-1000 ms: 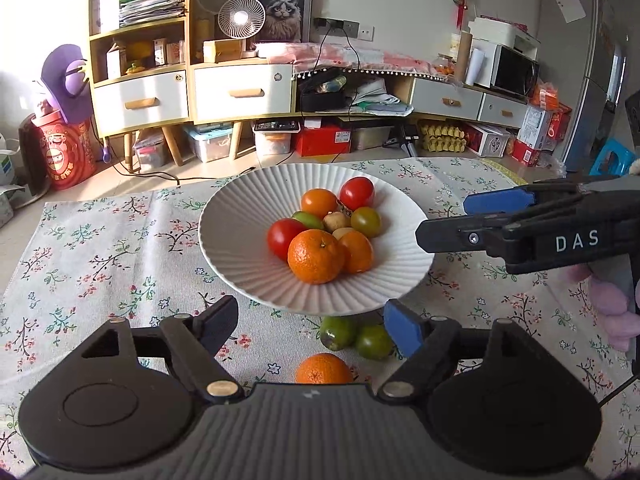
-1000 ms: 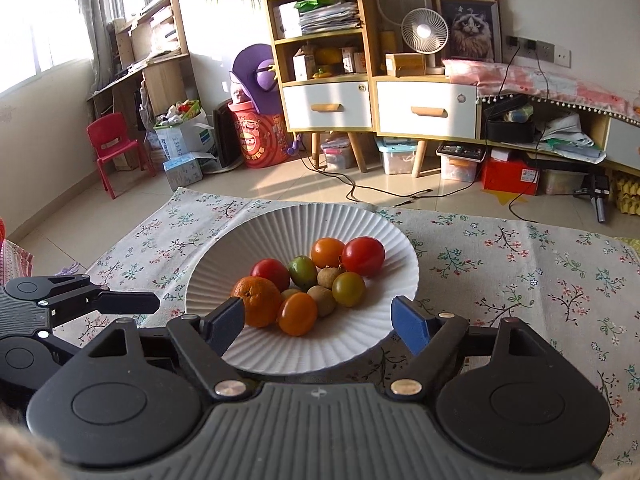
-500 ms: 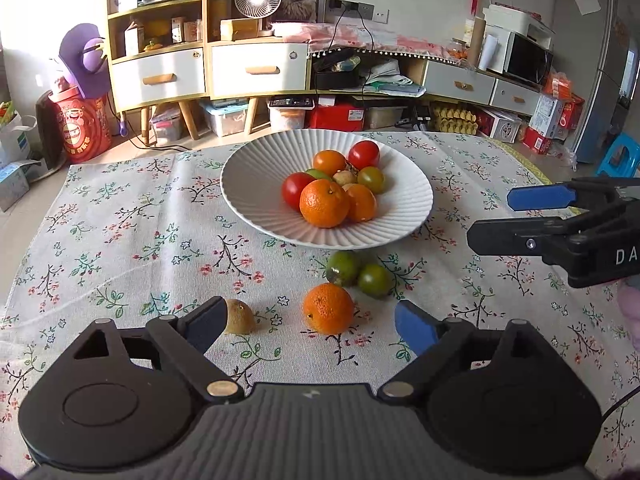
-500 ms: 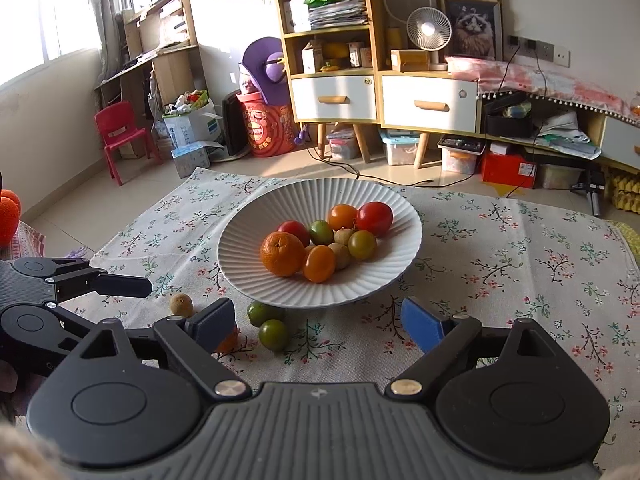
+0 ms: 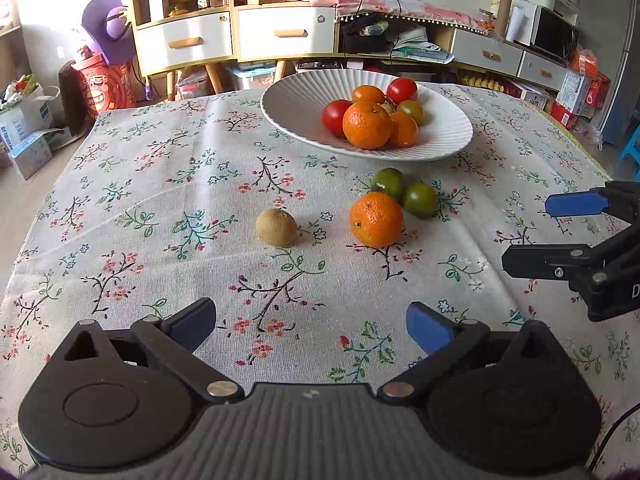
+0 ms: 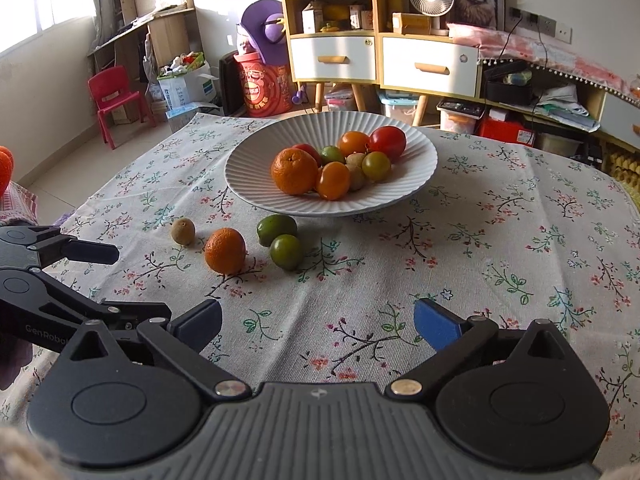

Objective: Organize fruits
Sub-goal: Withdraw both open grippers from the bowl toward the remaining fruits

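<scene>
A white ribbed bowl (image 5: 304,120) (image 6: 248,176) holds several oranges and tomatoes. On the floral cloth in front of it lie a brown kiwi (image 5: 276,227) (image 6: 183,231), an orange (image 5: 376,219) (image 6: 225,250) and two green tomatoes (image 5: 419,200) (image 6: 285,252). My left gripper (image 5: 311,326) is open and empty, near the front of the table, short of the loose fruit. My right gripper (image 6: 318,322) is open and empty, also short of the fruit. Each gripper shows at the edge of the other's view.
The floral tablecloth (image 5: 120,208) covers the table. Beyond it stand a wooden cabinet with white drawers (image 6: 384,60), a red child's chair (image 6: 114,98), boxes on the floor and a microwave (image 5: 554,34).
Both grippers have drawn back from the bowl toward the table's front. The loose kiwi, orange and green tomatoes have come into full view. Both stay open.
</scene>
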Demonstrator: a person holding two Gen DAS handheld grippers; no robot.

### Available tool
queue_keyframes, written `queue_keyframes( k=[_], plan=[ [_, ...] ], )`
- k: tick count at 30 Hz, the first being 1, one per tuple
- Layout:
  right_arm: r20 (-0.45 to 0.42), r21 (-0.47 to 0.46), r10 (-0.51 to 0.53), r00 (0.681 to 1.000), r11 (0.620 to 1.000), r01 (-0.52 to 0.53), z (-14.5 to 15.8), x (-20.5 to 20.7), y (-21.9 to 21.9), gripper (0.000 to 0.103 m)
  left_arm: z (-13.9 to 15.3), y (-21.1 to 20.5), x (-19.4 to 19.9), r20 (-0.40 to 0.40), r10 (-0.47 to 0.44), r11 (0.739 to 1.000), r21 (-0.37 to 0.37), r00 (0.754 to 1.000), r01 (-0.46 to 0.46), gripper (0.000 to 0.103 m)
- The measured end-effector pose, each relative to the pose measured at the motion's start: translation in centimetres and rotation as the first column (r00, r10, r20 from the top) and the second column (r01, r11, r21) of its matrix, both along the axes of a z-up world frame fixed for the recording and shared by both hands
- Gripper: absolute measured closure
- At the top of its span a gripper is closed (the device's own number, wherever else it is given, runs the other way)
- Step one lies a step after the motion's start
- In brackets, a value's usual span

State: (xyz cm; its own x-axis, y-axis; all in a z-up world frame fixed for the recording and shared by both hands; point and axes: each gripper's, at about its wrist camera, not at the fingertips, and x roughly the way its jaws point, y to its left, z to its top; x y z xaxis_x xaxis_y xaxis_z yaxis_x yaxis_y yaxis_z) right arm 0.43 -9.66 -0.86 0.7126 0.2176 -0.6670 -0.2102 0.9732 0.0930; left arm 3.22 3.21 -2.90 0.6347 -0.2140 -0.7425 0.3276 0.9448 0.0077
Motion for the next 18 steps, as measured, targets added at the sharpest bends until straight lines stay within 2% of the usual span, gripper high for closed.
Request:
queue_keyframes(
  k=[6,11,18],
  plan=[
    [-0.016,-0.06,0.021,1.0,0.998,-0.021,-1.7,0.3,1.4,0.001,-1.3,1.6,0.5,0.037,0.042,0.999,0.006,0.998,-0.042,0.005],
    [0.008,-0.122,0.046,0.999,0.992,-0.045,-2.1,0.4,2.4,0.001,-1.6,2.0,0.9,0.087,0.051,0.998,-0.031,0.995,-0.049,0.005],
    [0.037,-0.111,0.042,0.998,0.993,-0.038,-2.3,1.7,2.1,0.0,-1.6,1.5,2.2,0.122,0.058,0.998,-0.043,0.991,-0.053,0.005]
  ],
)
